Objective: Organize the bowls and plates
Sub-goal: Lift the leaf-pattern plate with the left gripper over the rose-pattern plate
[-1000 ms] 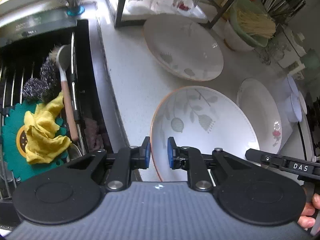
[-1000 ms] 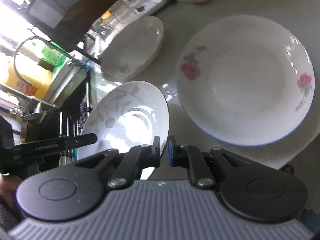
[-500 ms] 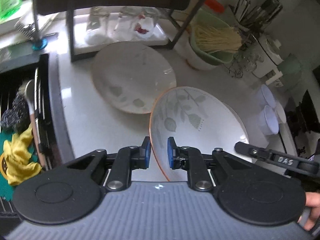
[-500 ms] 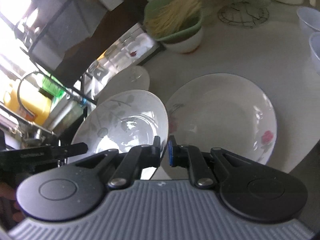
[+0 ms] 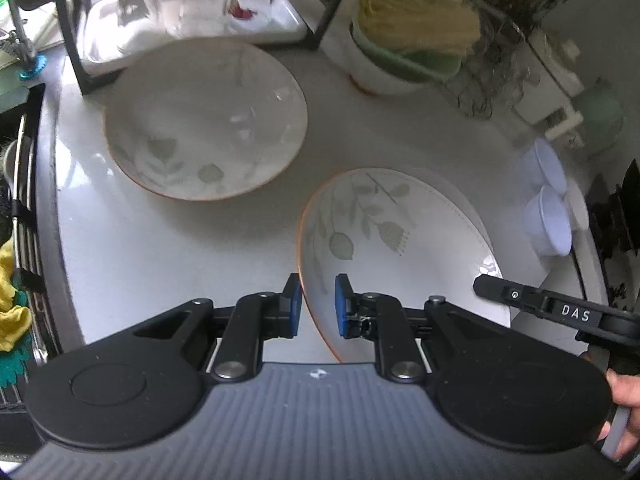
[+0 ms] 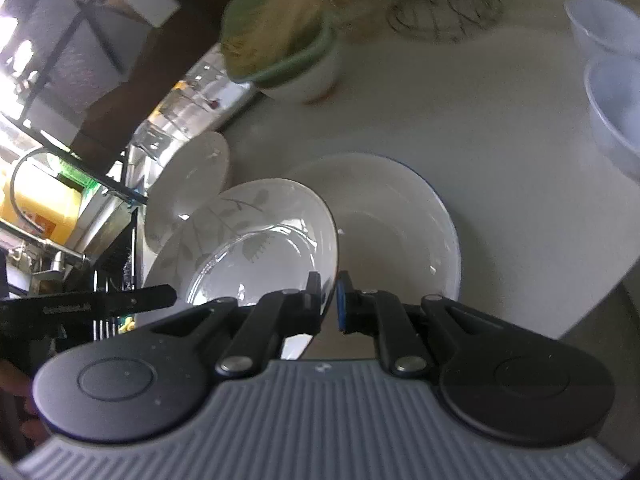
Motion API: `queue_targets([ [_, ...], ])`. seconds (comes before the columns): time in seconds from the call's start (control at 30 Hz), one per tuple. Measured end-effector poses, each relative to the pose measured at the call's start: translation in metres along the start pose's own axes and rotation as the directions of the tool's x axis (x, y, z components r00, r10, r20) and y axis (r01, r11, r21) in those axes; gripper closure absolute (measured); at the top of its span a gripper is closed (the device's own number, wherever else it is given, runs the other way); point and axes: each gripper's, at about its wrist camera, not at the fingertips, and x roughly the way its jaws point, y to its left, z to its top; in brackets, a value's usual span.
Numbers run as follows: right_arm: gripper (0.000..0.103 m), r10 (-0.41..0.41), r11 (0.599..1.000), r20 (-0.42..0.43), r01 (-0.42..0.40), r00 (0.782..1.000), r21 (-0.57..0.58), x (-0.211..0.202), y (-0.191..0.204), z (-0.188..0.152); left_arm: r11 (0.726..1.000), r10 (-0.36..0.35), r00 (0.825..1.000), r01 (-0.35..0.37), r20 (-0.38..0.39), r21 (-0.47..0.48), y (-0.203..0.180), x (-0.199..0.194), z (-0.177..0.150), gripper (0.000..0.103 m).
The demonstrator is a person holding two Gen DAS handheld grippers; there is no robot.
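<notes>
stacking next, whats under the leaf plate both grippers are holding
Beneath the lifted leaf plate lies a blue-rimmed white plate on the counter. Its near-left part is covered by the held plate.

Blue-rimmed plate (image 6: pixel 400 216) partly hidden.

Held plate (image 5: pixel 400 240): white, grey-green leaf and flower print, thin orange rim. Far plate (image 5: pixel 208 120): same white with grey-green leaves, orange edge. Third plate (image 6: pixel 400 216): plain white, blue rim line. Gripper pads (image 5: pixel 295 304): blue on black arms. Bowl (image 5: pixel 400 60): green over white. Cloth (image 5: pixel 10 304): yellow. Counter (image 5: pixel 160 248): white.
</notes>
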Motion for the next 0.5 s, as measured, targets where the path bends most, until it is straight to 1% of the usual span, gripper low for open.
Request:
queue_targets([
  [0.1,0.092,-0.006,1.0,-0.013,0.006,1.0,-0.01,0.002,-0.008,0.002,1.0,0.015,1.0,-0.014,-0.014,0.017,-0.009,0.009,0.001,0.083],
  [0.2,0.092,-0.013,1.0,-0.012,0.013,1.0,-0.026,0.005,-0.015,0.008,1.0,0.02,1.0,-0.019,-0.008,0.009,-0.013,0.016,0.003,0.083],
  [0.33,0.092,-0.012,1.0,-0.038,0.011,0.999,-0.023,0.012,-0.026,0.016,0.999,0.033,0.999,-0.034,-0.011,-0.008,-0.02,0.026,0.009,0.083],
  [0.5,0.092,-0.028,0.999,-0.056,0.025,0.998,-0.045,0.018,-0.03,0.023,0.996,0.081,0.996,-0.081,-0.026,0.029,-0.032,0.036,0.011,0.083],
])
